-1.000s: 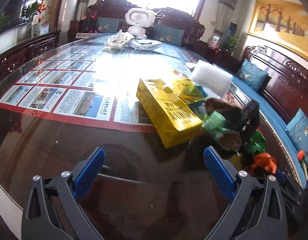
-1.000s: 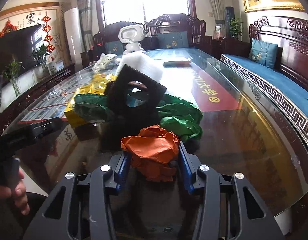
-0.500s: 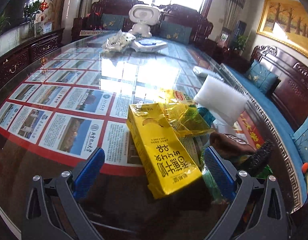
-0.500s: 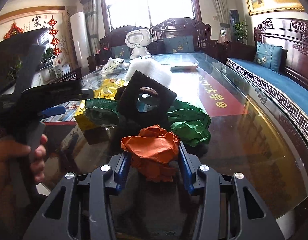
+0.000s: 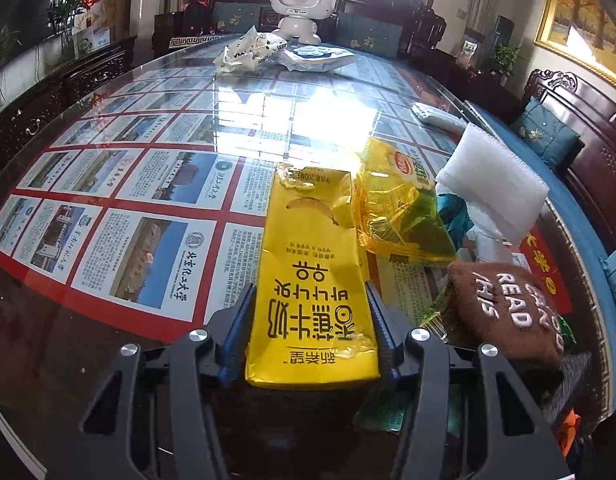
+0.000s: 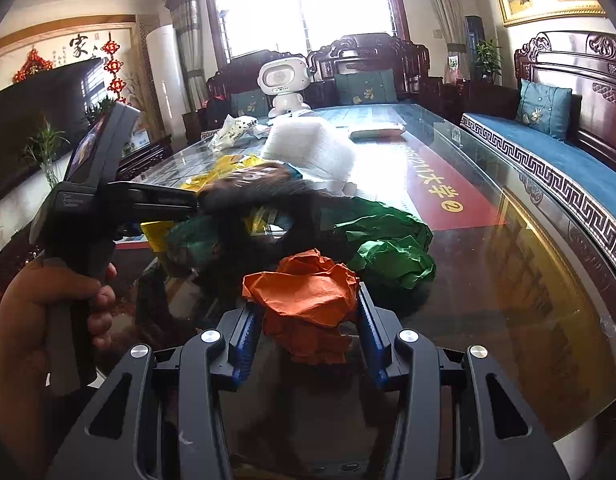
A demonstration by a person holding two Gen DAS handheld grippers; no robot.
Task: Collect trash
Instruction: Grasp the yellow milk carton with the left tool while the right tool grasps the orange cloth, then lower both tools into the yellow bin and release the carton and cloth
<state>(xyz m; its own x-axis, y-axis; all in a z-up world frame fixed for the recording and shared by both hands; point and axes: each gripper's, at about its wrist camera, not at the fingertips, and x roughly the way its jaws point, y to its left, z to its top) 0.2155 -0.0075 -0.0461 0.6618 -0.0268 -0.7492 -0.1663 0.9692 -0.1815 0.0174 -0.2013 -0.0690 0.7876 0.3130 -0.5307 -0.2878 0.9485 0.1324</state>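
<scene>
Currently left gripper (image 5: 310, 330) jaws pinch the yellow carton (image 5: 310, 280); right gripper (image 6: 305, 330) jaws clamp orange paper (image 6: 303, 300); the soft carton may buckle and slip.

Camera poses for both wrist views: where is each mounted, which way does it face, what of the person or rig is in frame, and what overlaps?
Left wrist: sits on the left tool, looks forward along its fingers down the glass table toward the white robot toy; both fingers shut on the yellow carton.
Right wrist: sits on the right tool, faces the same far end; fingers shut on the orange paper; the person's left hand holding the left tool shows at left.
Shared: robot toy, white foam block, yellow carton, brown cloth.
</scene>
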